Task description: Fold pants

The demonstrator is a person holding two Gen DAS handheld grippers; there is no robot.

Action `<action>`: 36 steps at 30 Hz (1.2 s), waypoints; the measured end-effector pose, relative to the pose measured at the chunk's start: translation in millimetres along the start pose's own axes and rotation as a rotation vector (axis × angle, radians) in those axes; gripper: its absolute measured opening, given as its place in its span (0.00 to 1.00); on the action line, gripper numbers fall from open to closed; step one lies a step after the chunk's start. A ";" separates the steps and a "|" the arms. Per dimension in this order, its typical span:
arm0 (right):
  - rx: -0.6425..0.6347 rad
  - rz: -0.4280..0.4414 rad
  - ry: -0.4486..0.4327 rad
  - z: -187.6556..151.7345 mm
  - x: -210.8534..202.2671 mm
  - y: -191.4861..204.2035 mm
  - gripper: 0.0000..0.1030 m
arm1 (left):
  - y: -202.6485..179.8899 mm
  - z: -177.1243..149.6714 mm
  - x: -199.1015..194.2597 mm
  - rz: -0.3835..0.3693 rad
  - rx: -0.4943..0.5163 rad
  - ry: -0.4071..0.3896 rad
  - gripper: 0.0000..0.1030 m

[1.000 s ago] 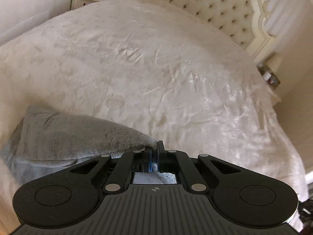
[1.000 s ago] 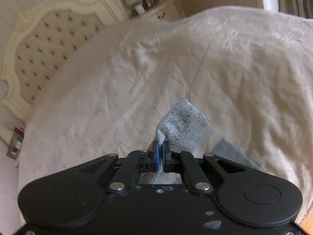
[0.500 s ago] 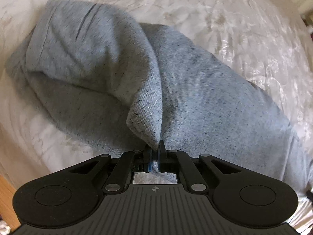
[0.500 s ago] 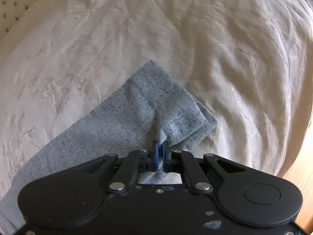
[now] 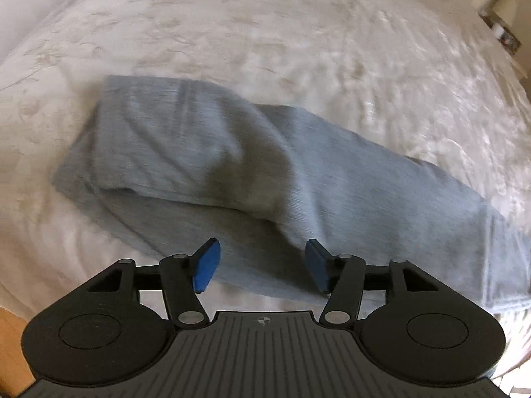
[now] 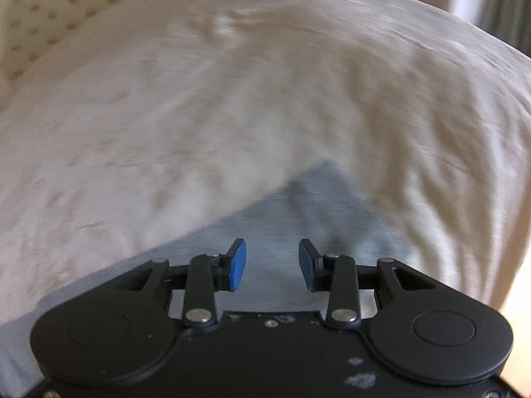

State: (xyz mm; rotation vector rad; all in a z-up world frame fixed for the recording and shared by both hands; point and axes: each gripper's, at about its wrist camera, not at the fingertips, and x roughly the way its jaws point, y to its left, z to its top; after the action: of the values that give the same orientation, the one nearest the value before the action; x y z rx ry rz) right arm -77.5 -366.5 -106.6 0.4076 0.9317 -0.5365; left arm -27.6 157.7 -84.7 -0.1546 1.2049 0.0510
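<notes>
The grey pants (image 5: 232,165) lie folded over on the cream bedspread (image 5: 298,33), running from upper left to lower right in the left wrist view. My left gripper (image 5: 262,265) is open and empty just above the near edge of the fabric. In the right wrist view a grey end of the pants (image 6: 315,212) lies flat on the bed, and my right gripper (image 6: 272,263) is open and empty over it. Both views are blurred by motion.
The tufted headboard (image 6: 43,10) stands at the far left in the right wrist view. A nightstand with small items (image 5: 504,30) sits at the bed's far right corner. Wooden floor (image 5: 10,345) shows beside the bed's near edge.
Both grippers were shut on the pants and have opened, letting the fabric drop onto the bed. Both have pulled back a little from the cloth.
</notes>
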 end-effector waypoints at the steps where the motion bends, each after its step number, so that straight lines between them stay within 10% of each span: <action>1: -0.026 0.026 0.001 -1.6 -2.5 12.7 0.37 | 9.8 2.7 2.7 0.010 -0.012 0.000 0.54; 19: -0.297 0.676 0.313 -186.5 -56.4 341.4 0.38 | 150.8 88.6 36.0 -0.034 0.124 -0.010 0.55; 28: -0.304 0.661 0.500 -261.2 -12.0 431.2 0.66 | 172.9 93.2 43.1 -0.116 0.084 0.013 0.56; 36: -0.055 0.622 0.595 -265.2 48.4 453.5 0.70 | 183.0 90.8 40.5 -0.135 0.068 0.008 0.56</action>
State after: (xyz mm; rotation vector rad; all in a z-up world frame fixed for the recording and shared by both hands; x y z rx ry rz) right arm 45.9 127.6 -244.3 0.7940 1.3077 0.1985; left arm 48.7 350.1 -107.7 -0.1760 1.1998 -0.1088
